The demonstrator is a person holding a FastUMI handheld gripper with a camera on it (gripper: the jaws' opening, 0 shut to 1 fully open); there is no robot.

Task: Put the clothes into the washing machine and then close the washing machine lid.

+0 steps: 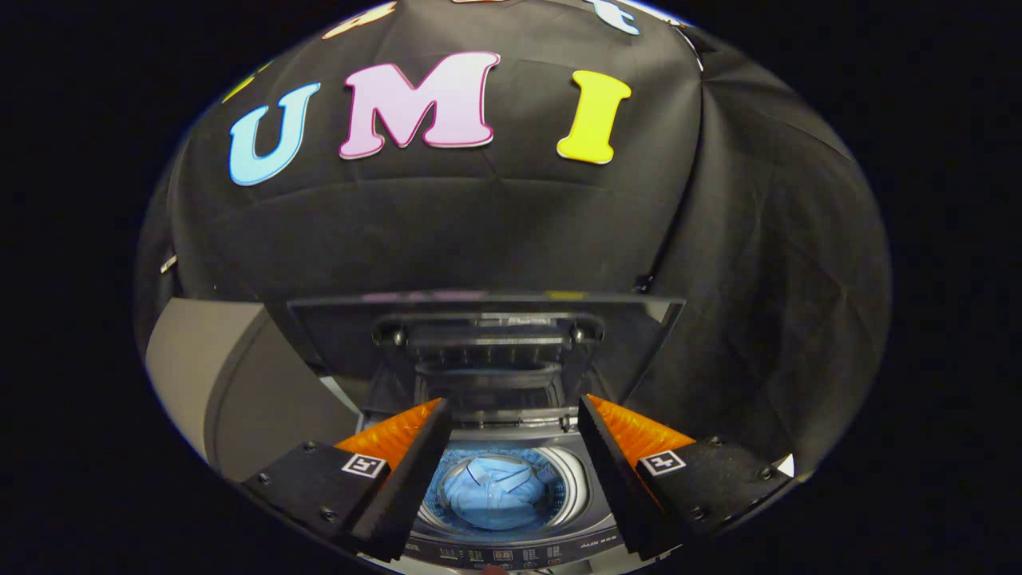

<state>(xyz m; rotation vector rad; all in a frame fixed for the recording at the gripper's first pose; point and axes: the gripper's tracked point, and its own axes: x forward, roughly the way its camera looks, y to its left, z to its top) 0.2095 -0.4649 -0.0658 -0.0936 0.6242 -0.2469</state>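
A light blue shirt lies bunched in the round drum of the top-loading washing machine, seen between and below my fingers. The machine's dark glass lid stands raised upright just beyond the fingertips, its inner frame facing me. My gripper hangs open above the drum opening, with nothing between its fingers. The left finger and right finger flank the drum on either side. The control panel runs along the machine's near edge.
A grey cabinet or appliance side stands to the left of the machine. Black cloth wall rises behind the lid and wraps round on the right.
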